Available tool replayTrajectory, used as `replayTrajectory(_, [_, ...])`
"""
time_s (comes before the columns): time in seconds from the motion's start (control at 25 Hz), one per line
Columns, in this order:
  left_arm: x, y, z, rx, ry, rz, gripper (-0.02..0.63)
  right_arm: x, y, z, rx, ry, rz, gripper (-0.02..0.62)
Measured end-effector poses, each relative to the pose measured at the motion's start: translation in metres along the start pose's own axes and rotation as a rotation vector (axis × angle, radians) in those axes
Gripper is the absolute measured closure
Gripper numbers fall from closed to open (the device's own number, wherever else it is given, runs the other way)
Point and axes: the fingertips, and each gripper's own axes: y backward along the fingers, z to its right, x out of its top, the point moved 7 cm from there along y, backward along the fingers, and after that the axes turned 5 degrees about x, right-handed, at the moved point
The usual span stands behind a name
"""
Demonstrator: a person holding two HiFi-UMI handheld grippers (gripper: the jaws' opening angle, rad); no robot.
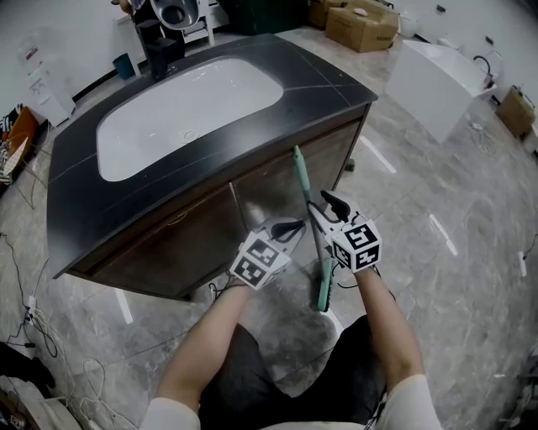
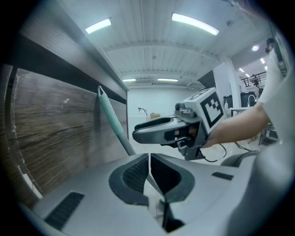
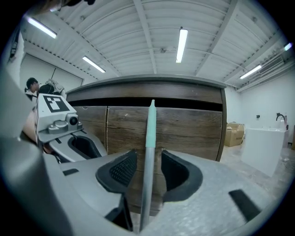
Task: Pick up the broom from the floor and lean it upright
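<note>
The broom [image 1: 301, 178] [image 3: 150, 129] [image 2: 112, 119] stands nearly upright at your 12 o'clock, its green tip leaning against the brown wood front of the cabinet [image 1: 168, 243] [image 3: 193, 124], just under the edge of the dark table [image 1: 336, 84] that holds the white sink [image 1: 185, 109]. Its lower end is down by the grey floor [image 1: 437, 185], in front of your legs. Your right tongs [image 1: 324, 207] [image 3: 148, 155] are released: the jaws stand apart on either side of the grey shaft, with a gap showing at each pad, so nothing is gripped. Your left tongs [image 1: 296, 225] [image 2: 150, 159] are clenched with nothing between them, hanging just at the broom's 9 o'clock, close beside the right tongs. Farther out, cardboard boxes [image 1: 361, 25] sit on the floor at your 1 o'clock, beyond the table's far corner.
</note>
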Motion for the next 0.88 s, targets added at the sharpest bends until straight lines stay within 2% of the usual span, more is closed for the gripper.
replayTrajectory(0.2, [0.006,-0.008,-0.001,-0.01,0.044,0.033,0.594,0.004,0.017,0.003,-0.01,0.012,0.011,0.457])
replayTrajectory(0.4, [0.004,-0.019,0.007,-0.049,0.005,0.03,0.594,0.007,0.037,-0.001,-0.016,0.024,0.03,0.515])
replayTrajectory(0.52, [0.013,-0.026,0.011,-0.068,0.016,0.081,0.594,0.006,0.046,0.0,-0.028,0.021,0.042,0.538])
replayTrajectory(0.72, [0.024,-0.035,0.025,-0.141,0.003,0.12,0.594,0.003,0.058,0.001,-0.045,0.024,0.053,0.557])
replayTrajectory(0.88, [0.031,-0.043,0.033,-0.167,0.005,0.153,0.594,0.002,0.068,0.003,-0.07,0.026,0.075,0.572])
